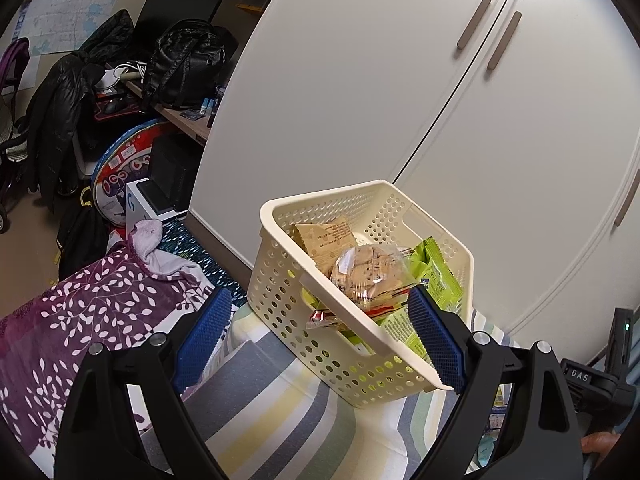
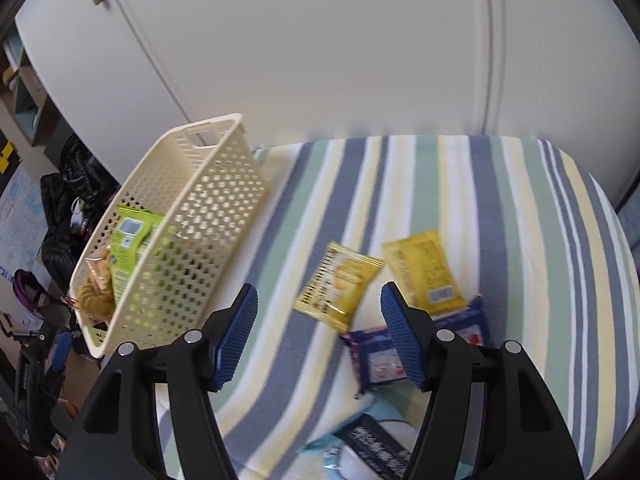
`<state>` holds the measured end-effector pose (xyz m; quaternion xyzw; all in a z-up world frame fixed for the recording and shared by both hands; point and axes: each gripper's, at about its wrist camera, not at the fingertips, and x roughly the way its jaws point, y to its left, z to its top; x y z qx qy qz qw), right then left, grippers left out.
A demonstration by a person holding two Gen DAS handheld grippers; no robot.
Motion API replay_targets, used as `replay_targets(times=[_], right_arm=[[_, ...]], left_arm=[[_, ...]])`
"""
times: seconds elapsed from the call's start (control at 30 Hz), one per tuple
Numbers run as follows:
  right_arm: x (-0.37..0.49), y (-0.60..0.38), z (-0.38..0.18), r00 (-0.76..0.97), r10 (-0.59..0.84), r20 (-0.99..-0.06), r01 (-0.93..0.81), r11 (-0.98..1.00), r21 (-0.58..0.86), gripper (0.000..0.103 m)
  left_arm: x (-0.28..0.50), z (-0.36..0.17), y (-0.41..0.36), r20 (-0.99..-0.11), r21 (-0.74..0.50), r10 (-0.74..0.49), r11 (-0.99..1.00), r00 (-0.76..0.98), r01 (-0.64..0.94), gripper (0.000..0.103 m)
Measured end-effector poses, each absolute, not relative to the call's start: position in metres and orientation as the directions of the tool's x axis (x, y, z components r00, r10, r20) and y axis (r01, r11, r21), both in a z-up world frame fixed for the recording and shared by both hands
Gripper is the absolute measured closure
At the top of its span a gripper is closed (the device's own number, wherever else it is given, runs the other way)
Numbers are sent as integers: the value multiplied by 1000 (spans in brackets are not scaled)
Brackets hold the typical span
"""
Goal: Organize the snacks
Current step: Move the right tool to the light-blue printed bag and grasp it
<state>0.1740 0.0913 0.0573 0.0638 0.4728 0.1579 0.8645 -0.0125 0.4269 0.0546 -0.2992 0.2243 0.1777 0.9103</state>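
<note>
My left gripper point(image 1: 320, 320) stands wide open and holds nothing; the near corner of the cream perforated plastic basket point(image 1: 280, 280) sits between its blue pads. The basket rests on the striped blue, green and yellow bed cover point(image 2: 460, 200), close to the white wardrobe doors point(image 1: 360, 80). Inside the basket I see a clear-wrapped pack of chocolate chip cookies point(image 1: 366, 270), a brown paper packet point(image 1: 324, 236) behind it and green snack packets point(image 1: 434, 276) beside it. My right gripper point(image 2: 318, 334) is also wide open and empty, and it hangs above the cover to the right of the basket. In front of it lie two yellow snack packets point(image 2: 340, 284) point(image 2: 424, 270), and nearer to me, two dark blue packets point(image 2: 376, 356), one partly behind the right pad.
</note>
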Motion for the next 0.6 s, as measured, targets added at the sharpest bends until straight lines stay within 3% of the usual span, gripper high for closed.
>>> replay_targets(times=[0.13, 0.27, 0.4, 0.6], right_arm=[[169, 71, 50, 506, 319, -801, -182, 948, 263, 35], [152, 53, 42, 497, 333, -801, -188, 943, 275, 23], [133, 40, 26, 445, 376, -813, -234, 925, 299, 22], [119, 37, 1, 352, 435, -829, -298, 891, 342, 22]], left_arm=[[-9, 56, 422, -518, -447, 187, 773, 835, -451, 12], [-11, 60, 416, -503, -419, 207, 791, 839, -446, 12], [-9, 64, 410, -504, -400, 200, 808, 841, -432, 6], [-12, 72, 394, -506, -353, 188, 846, 842, -401, 6]])
